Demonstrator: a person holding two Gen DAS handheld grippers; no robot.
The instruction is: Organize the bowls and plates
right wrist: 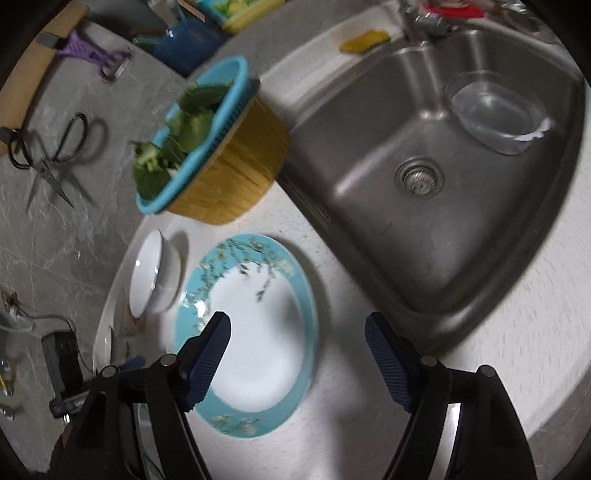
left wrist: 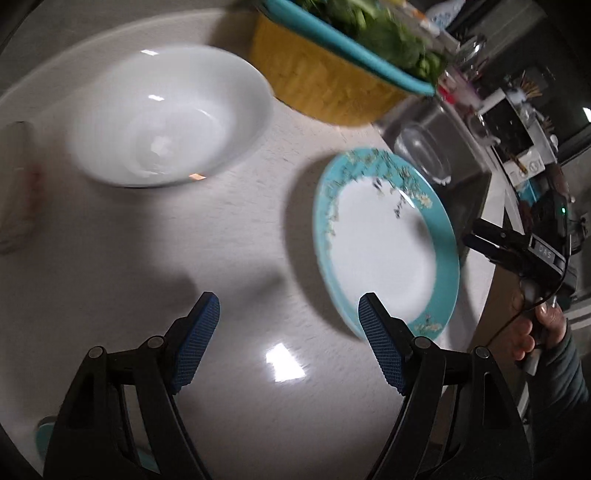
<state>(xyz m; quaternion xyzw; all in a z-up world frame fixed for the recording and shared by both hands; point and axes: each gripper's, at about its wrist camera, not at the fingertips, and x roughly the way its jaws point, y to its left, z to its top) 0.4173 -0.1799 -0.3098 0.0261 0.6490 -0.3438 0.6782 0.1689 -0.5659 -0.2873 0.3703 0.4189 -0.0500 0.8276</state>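
A: Entry, left wrist view. The left gripper [left wrist: 288, 314] has its jaws spread wide, with nothing between the blue pads, only bare white counter [left wrist: 229, 258]. The teal-rimmed plate [left wrist: 384, 243] lies flat on the counter ahead and to the right; its near rim shows just behind the right-hand fingertip [left wrist: 369, 306]. Whether they touch I cannot tell, as the picture is blurred.

B: And the white bowl [left wrist: 170, 114]?

A: Upright on the counter, well ahead and to the left of the jaws, apart from the plate. Behind it is a yellow tub [left wrist: 325, 88] holding a teal basket [left wrist: 354, 48] of green leaves [left wrist: 380, 33].

B: Right wrist view: the right gripper [right wrist: 295, 325] also stands spread and holds nothing. The plate [right wrist: 258, 343] lies under and ahead of the left-hand fingertip [right wrist: 218, 332], which overlaps its white centre in the picture. The other fingertip is over bare counter, near the edge of the steel sink [right wrist: 424, 221].

A: Bowl [right wrist: 155, 280] position from your side?

B: Just beside the plate's far left rim, with a narrow gap visible. A clear container [right wrist: 495, 114] sits in the sink.

A: The right gripper [left wrist: 524, 254] also shows at the far right of my view, held by a hand [left wrist: 535, 332] past the plate's rim.
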